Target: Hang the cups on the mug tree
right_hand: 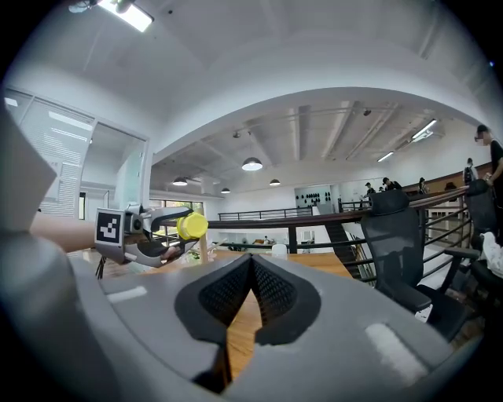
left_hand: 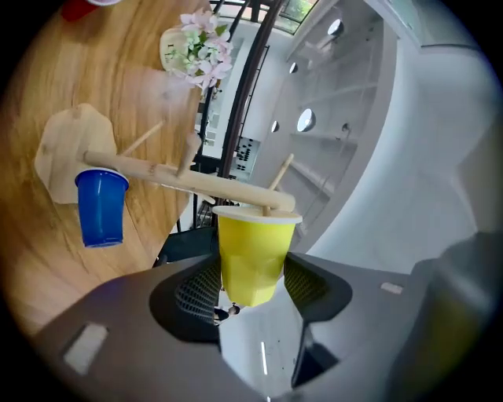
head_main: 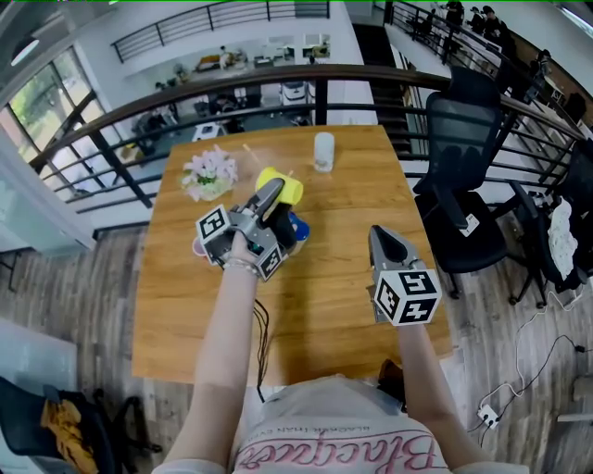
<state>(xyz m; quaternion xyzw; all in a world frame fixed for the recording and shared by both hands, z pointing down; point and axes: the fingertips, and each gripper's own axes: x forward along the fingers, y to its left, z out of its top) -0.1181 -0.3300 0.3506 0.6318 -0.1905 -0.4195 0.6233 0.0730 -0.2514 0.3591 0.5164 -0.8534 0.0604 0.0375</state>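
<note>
A yellow cup (left_hand: 251, 255) sits between the jaws of my left gripper (left_hand: 250, 275), and both pads press its sides. Its mouth is against a peg near the top of the wooden mug tree (left_hand: 196, 182), whose base (left_hand: 67, 153) rests on the table. A blue cup (left_hand: 100, 206) hangs on a lower peg. In the head view the left gripper (head_main: 276, 193) holds the yellow cup (head_main: 285, 188) above the blue cup (head_main: 298, 225). My right gripper (head_main: 380, 236) hovers over the table's right side, shut and empty. From it I see the yellow cup (right_hand: 191, 226).
A white cup (head_main: 323, 151) stands near the far edge of the wooden table (head_main: 343, 305), with a pot of pink flowers (head_main: 209, 173) at the far left. A red cup (left_hand: 78, 8) stands on the table. A black office chair (head_main: 463, 139) is at the right, a railing (head_main: 232, 83) behind.
</note>
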